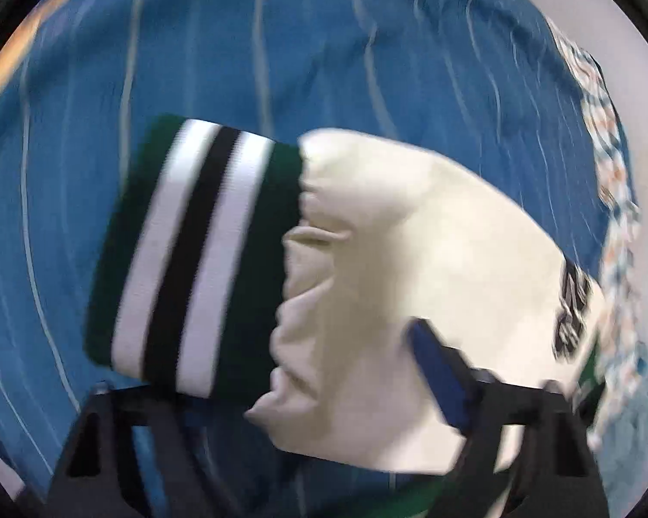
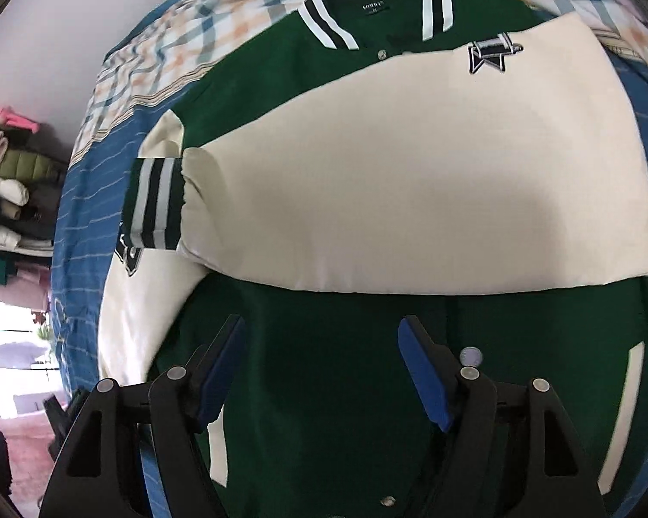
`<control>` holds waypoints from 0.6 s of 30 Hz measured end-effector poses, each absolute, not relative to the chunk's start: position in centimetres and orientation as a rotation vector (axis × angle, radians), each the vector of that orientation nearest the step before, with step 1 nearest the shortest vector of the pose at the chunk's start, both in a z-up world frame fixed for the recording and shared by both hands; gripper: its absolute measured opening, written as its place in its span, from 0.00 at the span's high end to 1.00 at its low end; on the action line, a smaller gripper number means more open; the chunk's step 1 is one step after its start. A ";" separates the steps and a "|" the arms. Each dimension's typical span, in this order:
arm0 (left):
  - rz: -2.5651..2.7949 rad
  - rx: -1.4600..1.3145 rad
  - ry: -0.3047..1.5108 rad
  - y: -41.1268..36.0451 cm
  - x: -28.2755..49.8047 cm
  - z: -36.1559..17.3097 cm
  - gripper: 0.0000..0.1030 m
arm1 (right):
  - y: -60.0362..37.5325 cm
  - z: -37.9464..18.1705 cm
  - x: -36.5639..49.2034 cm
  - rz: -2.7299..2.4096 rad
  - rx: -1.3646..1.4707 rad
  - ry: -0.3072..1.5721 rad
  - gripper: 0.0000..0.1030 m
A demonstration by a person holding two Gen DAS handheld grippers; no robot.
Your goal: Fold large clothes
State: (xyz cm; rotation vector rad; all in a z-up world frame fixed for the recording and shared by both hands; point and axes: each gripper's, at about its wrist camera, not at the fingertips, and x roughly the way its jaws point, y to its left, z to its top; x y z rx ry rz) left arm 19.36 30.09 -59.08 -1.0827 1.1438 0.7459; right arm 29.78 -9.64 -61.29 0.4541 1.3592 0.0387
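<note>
A green varsity jacket (image 2: 315,64) with cream sleeves lies on a blue striped bedsheet (image 2: 82,198). One cream sleeve (image 2: 410,198) is folded across the chest, its striped cuff (image 2: 155,203) at the left. In the left wrist view, my left gripper (image 1: 324,384) holds the other cream sleeve (image 1: 410,259) near its green, white and black striped cuff (image 1: 194,254), lifted over the sheet (image 1: 281,43); only the right blue pad (image 1: 436,375) shows, the left finger is hidden by fabric. My right gripper (image 2: 319,367) is open and empty above the green lower body of the jacket.
A plaid blanket (image 2: 160,56) lies at the head of the bed. Stacked folded clothes (image 2: 8,181) sit on shelves at the left. A white wall (image 2: 65,21) is behind. Pink floor and a bright doorway show at the lower left.
</note>
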 end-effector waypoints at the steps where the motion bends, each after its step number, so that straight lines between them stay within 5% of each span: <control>1: 0.768 -1.052 1.133 31.0 20.0 -58.8 0.72 | -8.9 -61.5 30.2 0.044 0.438 1.358 0.28; 4: 0.755 -0.975 1.111 35.6 23.6 -57.3 0.84 | -7.7 -61.8 31.9 0.030 0.324 1.426 0.28; 10: 0.674 -0.695 0.987 44.7 32.8 -49.4 0.86 | -3.9 -61.6 37.0 0.130 0.500 1.331 0.29; 12: 0.638 -0.619 0.956 45.6 35.6 -46.4 0.86 | -2.0 -63.2 39.0 0.156 0.595 1.309 0.51; 18: 0.544 -0.412 0.880 40.4 36.7 -40.2 0.86 | 2.6 -66.9 41.7 0.111 0.522 1.442 0.52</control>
